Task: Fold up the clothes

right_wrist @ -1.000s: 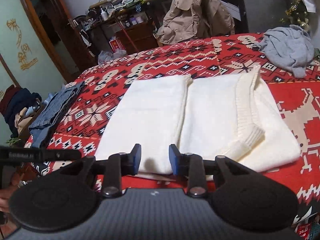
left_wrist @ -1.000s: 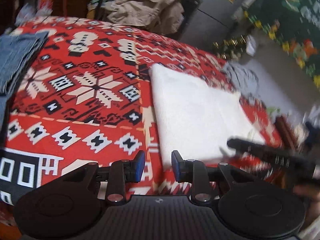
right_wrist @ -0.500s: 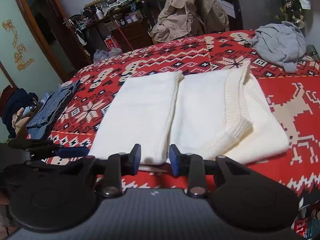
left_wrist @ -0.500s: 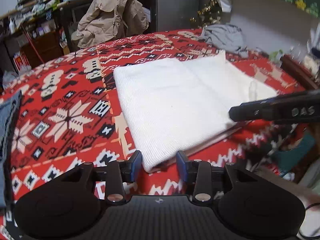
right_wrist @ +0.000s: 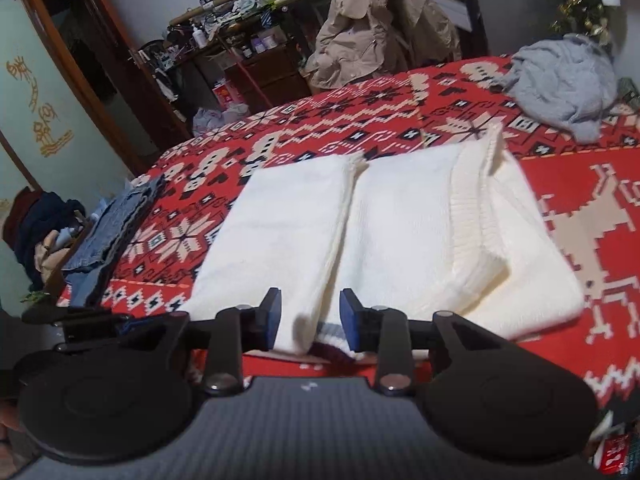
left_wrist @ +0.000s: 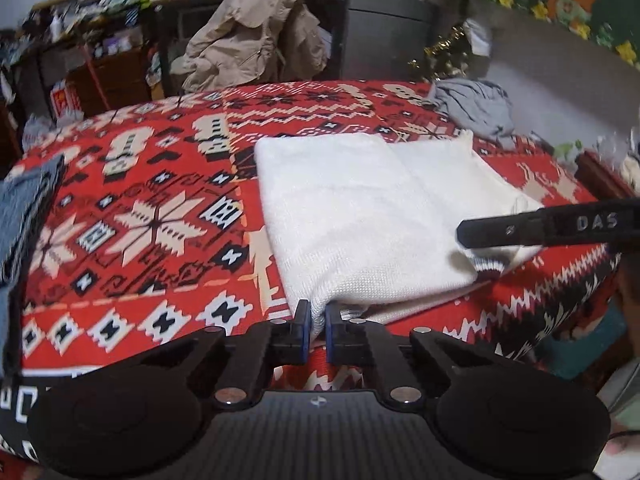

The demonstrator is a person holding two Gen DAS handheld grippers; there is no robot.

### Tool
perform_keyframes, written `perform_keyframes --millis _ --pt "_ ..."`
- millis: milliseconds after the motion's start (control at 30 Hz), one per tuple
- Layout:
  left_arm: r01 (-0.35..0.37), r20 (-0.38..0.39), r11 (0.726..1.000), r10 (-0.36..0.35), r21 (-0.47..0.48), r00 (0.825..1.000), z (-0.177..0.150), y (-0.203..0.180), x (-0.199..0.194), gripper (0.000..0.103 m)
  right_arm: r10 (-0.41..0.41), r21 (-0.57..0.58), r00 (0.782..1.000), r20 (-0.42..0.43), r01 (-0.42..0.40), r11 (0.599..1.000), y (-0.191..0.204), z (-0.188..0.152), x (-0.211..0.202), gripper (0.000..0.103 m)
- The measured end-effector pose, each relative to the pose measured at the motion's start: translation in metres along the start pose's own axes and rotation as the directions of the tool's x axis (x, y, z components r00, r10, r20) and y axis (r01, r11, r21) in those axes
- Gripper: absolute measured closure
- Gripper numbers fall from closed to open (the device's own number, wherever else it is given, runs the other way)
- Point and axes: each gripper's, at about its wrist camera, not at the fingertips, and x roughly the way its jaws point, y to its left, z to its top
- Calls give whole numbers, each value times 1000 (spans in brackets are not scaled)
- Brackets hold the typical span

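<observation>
Red woven bedspread [left_wrist: 132, 216] with cream and black geometric patterns covers the whole bed, and cluttered shelves [right_wrist: 240, 12] line the far wall. Against them a beige jacket [left_wrist: 256, 36] hangs slumped over dark furniture. On the bedspread, a white knit sweater [left_wrist: 360, 216] lies folded flat near the front edge, its ribbed hem [right_wrist: 476, 216] turned up on the right. Crumpled grey cloth [right_wrist: 564, 80] sits at the far right corner; folded denim [right_wrist: 116, 224] lies at the left edge. The left gripper [left_wrist: 317, 326] is closing its jaws, pinching the sweater's near left corner. The right gripper [right_wrist: 310, 322] stands partly open, a sweater fold between its pads but not squeezed.
</observation>
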Motion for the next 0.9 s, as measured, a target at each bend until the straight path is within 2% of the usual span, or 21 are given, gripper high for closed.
perform_keyframes --millis 133,200,233,267,433,567,667,767,800,833,900 --pt "0 3 1000 0 -28 1000 -2 5 -4 97 15 39 1000 -22 -14 999 0 2 22 67" --pt "-3 3 999 4 -44 1000 -3 9 -6 97 20 50 999 -26 -18 999 3 4 32 79" --pt "-2 2 998 3 -56 1000 -4 11 -6 97 22 46 999 -25 -20 999 5 5 36 91" --pt "2 -3 998 -2 -65 1000 -6 14 -7 97 23 41 999 -24 -22 999 8 7 40 92" --pt "35 -63 995 -40 -90 997 -14 26 -7 99 1 -12 1000 -17 -1 1000 23 12 48 93" --pt "102 -23 981 -107 -163 994 -12 43 -24 94 -9 5 1000 -8 9 1000 16 17 40 86" --pt "144 19 963 -143 -226 989 4 58 -26 92 -17 15 1000 13 17 1000 9 24 32 80" --pt "167 51 952 -159 -256 986 27 68 -14 79 -30 24 999 31 29 999 2 35 29 80" --pt "168 61 951 -158 -258 986 36 71 -8 67 -35 28 999 33 34 999 0 40 32 79" --pt "167 63 950 -156 -265 986 45 73 0 60 -36 34 999 35 35 999 -3 45 36 79" --pt "171 58 945 -161 -281 985 62 76 19 60 -39 44 999 38 37 998 -7 56 45 77"
